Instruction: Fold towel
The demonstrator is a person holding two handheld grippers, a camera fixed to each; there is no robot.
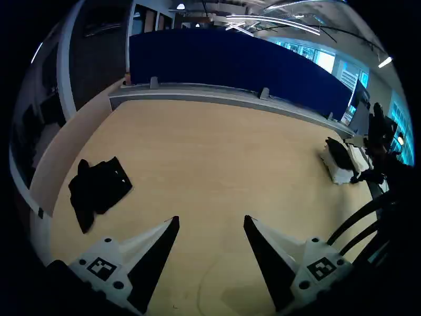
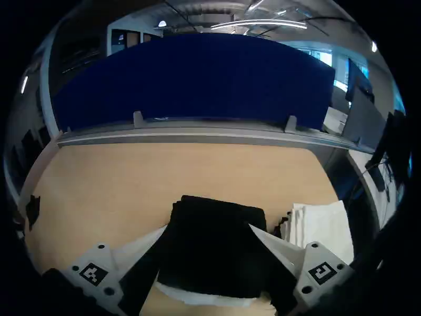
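Tongs both spread: left gripper point(image 1: 210, 218) over bare table point(image 1: 221, 147), crumpled black towel point(image 1: 97, 189) lying near left; right gripper point(image 2: 209, 227) straddling folded black towel point(image 2: 213, 253), white towels point(image 2: 321, 226) just right. Risk: a fingertip snagging the folded edge would drag it open.

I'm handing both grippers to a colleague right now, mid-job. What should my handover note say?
Left gripper: open, holding nothing, above the bare wooden table.
Right gripper: open, fingers either side of the folded black towel; contact can't be judged.
The folded black towel lies on a white layer, beside the folded white towels.
Done: one black towel is folded and stacked.
Left: the crumpled black towel near the table's side edge needs folding, then probably adding to the stack.
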